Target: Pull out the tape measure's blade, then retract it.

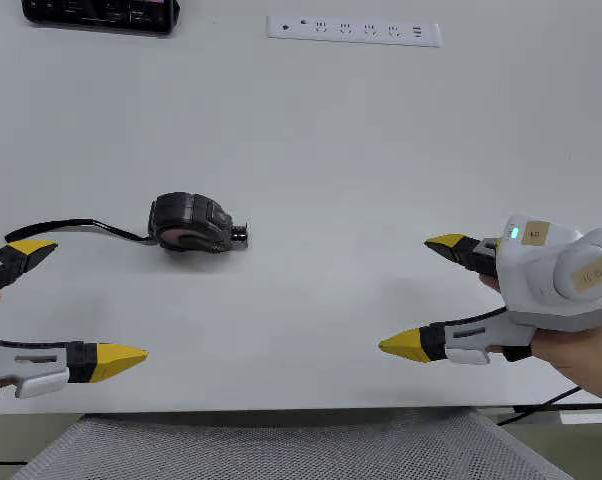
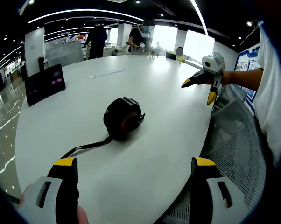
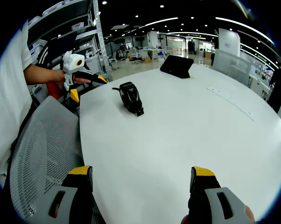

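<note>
Both the left gripper (image 1: 86, 298) and right gripper (image 1: 421, 295): black fingers (image 1: 477, 255) with yellow tips (image 1: 405, 346), white housing (image 1: 556, 278) bearing tan labels (image 1: 593, 272); wearer in white short-sleeved shirt (image 2: 272, 102).

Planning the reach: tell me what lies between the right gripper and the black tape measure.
The head view shows bare white tabletop between the yellow-tipped right gripper and the black rounded tape measure.

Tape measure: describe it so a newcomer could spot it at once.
On the large white table, look left of centre. The tape measure is a dark, rounded case with a black strap trailing left. Unlike the flat white power strip and the black device at the far edge, it is chunky.
</note>
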Tool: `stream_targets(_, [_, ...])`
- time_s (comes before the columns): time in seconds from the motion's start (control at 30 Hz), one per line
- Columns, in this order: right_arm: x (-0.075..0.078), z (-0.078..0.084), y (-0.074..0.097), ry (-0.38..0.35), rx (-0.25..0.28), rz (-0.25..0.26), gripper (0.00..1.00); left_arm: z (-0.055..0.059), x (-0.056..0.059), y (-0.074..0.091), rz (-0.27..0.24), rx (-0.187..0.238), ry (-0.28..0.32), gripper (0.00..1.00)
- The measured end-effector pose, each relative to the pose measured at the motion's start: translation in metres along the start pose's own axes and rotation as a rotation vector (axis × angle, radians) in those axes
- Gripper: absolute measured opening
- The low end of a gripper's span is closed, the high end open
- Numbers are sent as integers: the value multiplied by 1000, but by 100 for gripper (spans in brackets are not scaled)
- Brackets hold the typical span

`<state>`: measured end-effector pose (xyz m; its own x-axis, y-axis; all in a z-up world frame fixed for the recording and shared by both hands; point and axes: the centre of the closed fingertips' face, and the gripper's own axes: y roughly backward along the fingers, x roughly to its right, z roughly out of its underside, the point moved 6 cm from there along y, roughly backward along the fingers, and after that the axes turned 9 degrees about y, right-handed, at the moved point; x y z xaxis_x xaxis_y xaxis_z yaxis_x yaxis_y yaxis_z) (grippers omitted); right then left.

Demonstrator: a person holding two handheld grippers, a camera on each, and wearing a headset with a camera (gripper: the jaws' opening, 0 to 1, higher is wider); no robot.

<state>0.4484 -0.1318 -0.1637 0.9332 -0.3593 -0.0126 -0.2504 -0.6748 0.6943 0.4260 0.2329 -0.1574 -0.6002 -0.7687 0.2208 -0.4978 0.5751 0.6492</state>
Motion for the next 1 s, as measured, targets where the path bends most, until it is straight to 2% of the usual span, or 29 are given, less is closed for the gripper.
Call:
stream_targets(0.57, [1, -3, -2, 6, 9, 7, 88, 2, 0, 0, 3, -10, 1, 99])
stream_targets(1.0, [7, -6, -4, 16, 14, 13, 88, -2, -1, -4, 13, -22, -19, 99])
